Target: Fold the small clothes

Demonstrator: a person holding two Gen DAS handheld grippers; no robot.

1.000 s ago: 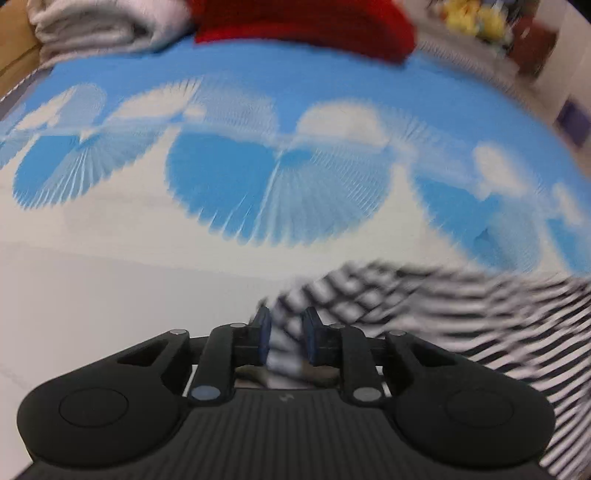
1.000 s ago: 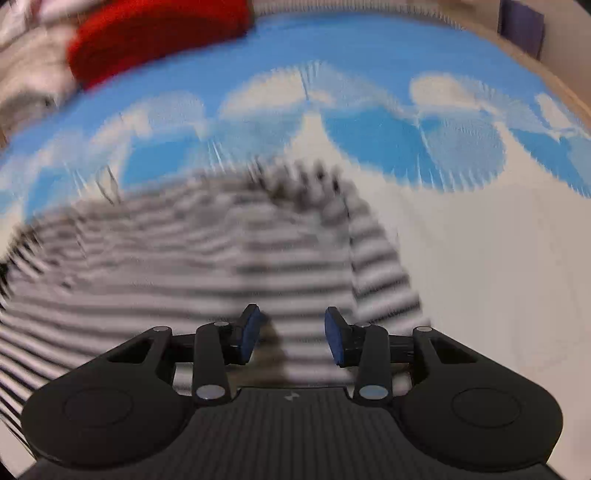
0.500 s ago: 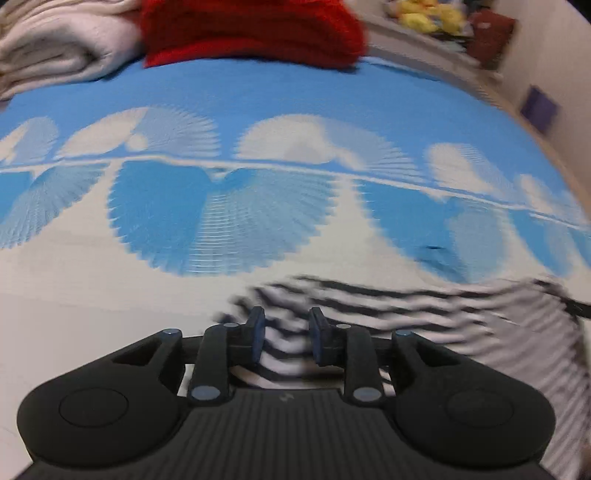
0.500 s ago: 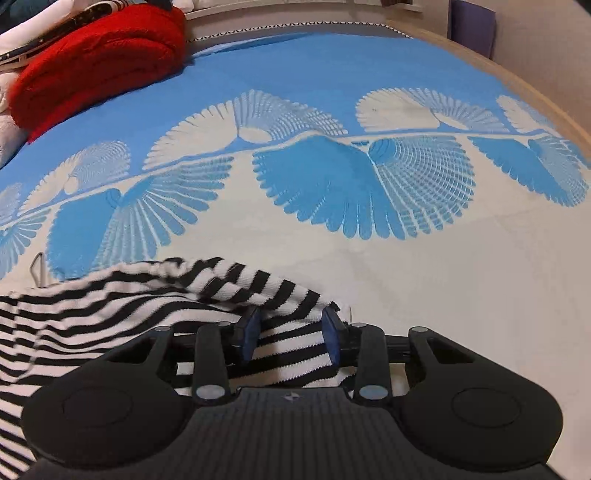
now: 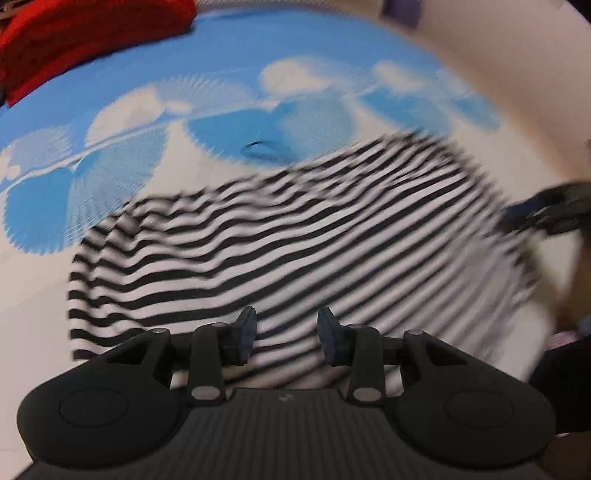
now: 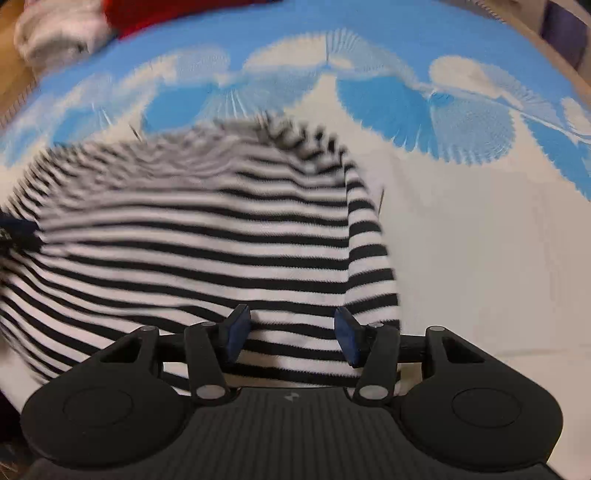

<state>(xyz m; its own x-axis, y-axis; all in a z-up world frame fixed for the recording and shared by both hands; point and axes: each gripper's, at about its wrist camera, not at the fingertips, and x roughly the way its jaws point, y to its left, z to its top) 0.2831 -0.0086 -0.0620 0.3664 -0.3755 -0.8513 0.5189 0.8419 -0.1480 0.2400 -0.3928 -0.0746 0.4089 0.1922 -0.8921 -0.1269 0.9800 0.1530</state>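
A black-and-white striped garment (image 5: 295,240) lies spread on the blue-and-white patterned bedsheet (image 5: 229,74). It also shows in the right wrist view (image 6: 207,240), with a folded edge down its right side. My left gripper (image 5: 286,334) is open and empty above the garment's near edge. My right gripper (image 6: 291,332) is open and empty above the garment's near right corner. In the left wrist view the right gripper (image 5: 546,214) shows blurred at the garment's far right edge. Both views are motion-blurred.
A red knitted item (image 5: 85,29) lies at the far left of the bed; it also shows in the right wrist view (image 6: 177,11), beside a pale folded blanket (image 6: 55,33). The bed's wooden edge (image 6: 561,74) runs at the right.
Both grippers have opened wider and let go of the striped garment. It now lies spread flat, and both grippers have drawn back toward its near edge.
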